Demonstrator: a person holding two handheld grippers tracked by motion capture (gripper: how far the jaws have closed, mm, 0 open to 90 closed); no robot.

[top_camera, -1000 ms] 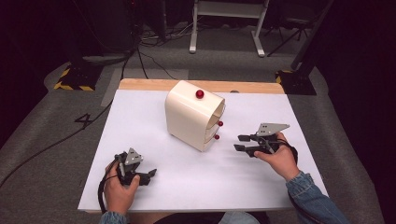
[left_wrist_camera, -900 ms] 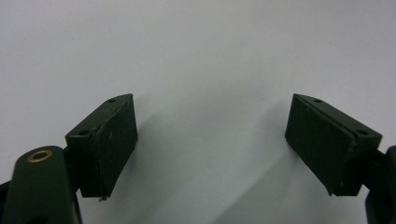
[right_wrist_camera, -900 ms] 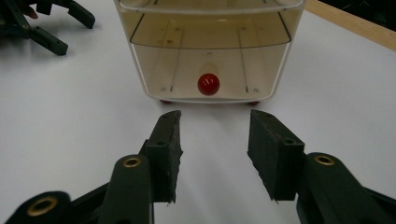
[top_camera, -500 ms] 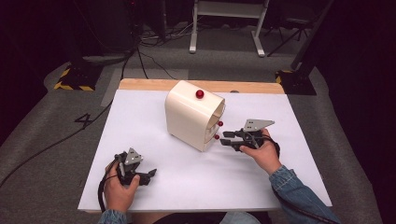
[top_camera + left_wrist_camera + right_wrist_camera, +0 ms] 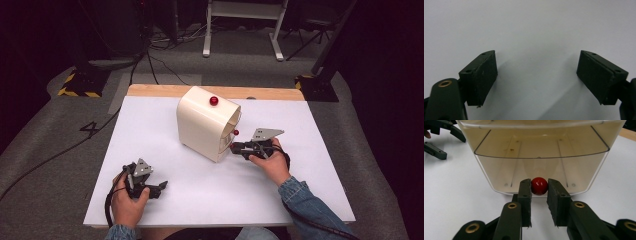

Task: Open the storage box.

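At frame centre, the right gripper [image 5: 539, 191] pinches the red knob [image 5: 539, 185]; the left gripper [image 5: 537, 75] is wide open, empty. The smooth knob could slip out.

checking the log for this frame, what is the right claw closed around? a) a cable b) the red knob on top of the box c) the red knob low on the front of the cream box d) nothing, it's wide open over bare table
c: in the right gripper view the right claw has its jaws pressed on either side of the red knob at the lower front edge of the cream box.
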